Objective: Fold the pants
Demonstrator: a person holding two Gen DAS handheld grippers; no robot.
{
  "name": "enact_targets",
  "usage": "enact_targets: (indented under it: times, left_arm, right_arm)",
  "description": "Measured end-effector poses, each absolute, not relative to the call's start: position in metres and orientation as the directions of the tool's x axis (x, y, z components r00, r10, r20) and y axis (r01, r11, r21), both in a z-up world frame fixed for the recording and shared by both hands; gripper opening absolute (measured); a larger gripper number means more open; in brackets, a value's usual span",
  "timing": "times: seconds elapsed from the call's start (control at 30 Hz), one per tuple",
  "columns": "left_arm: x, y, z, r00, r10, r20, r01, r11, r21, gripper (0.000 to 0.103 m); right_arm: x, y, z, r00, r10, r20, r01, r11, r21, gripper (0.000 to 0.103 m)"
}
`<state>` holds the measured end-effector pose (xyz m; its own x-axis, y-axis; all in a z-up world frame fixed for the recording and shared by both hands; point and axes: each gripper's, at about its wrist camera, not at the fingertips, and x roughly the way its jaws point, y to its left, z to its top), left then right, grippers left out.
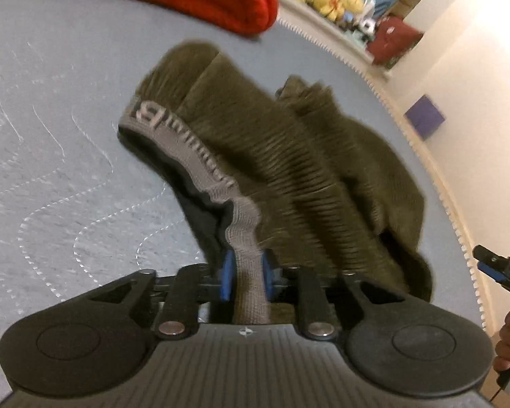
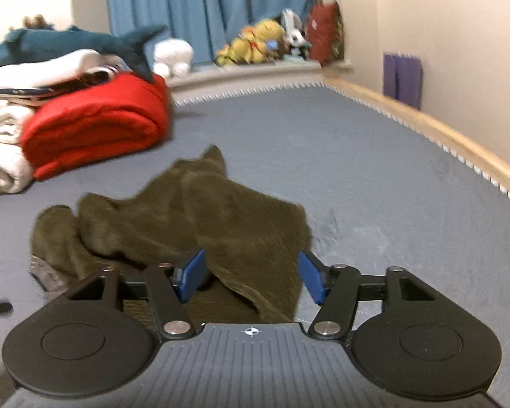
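Note:
Olive-brown pants [image 1: 272,142] with a grey waistband [image 1: 187,156] lie bunched on the grey-blue bed. My left gripper [image 1: 246,272] is shut on the waistband and lifts that edge off the bed. In the right wrist view the same pants [image 2: 193,217] lie crumpled in front of my right gripper [image 2: 251,275]. Its blue pads [image 2: 193,272] stand wide apart on either side of a cloth edge, not clamping it. The right gripper also shows at the right edge of the left wrist view [image 1: 496,268], held by a hand.
A folded red blanket [image 2: 95,122] and white towels [image 2: 0,156] lie at the bed's left. A blue shark plush [image 2: 68,44] and yellow toys [image 2: 251,44] sit by the blue curtain. The bed's edge [image 2: 425,122] runs along the right wall.

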<state>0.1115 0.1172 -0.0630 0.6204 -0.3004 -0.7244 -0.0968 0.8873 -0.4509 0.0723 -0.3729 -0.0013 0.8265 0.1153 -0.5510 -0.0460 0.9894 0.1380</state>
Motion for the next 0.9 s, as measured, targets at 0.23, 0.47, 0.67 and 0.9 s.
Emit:
enact_targets:
  times: [0.23, 0.47, 0.67, 0.9]
  left_arm:
    - [0.14, 0.11, -0.091, 0.591, -0.338, -0.733, -0.123, 0.86, -0.496, 0.063]
    - [0.15, 0.089, -0.105, 0.598, -0.291, -0.747, -0.115, 0.891, -0.439, 0.067]
    - [0.148, 0.073, -0.104, 0.612, -0.211, -0.762, -0.086, 0.94, -0.33, 0.041]
    - [0.117, 0.098, -0.063, 0.683, -0.209, -0.699, -0.048, 0.943, -0.329, 0.02]
  right_arm:
    - [0.113, -0.369, -0.053, 0.743, 0.129, -0.657, -0.064, 0.99, 0.122, 0.085]
    - [0.138, -0.358, -0.077, 0.699, 0.108, -0.707, -0.089, 0.994, 0.065, 0.009]
    - [0.147, -0.347, -0.094, 0.686, 0.066, -0.725, -0.135, 0.99, -0.037, 0.061]
    - [0.134, -0.364, -0.078, 0.705, 0.088, -0.704, -0.116, 0.993, 0.009, 0.009]
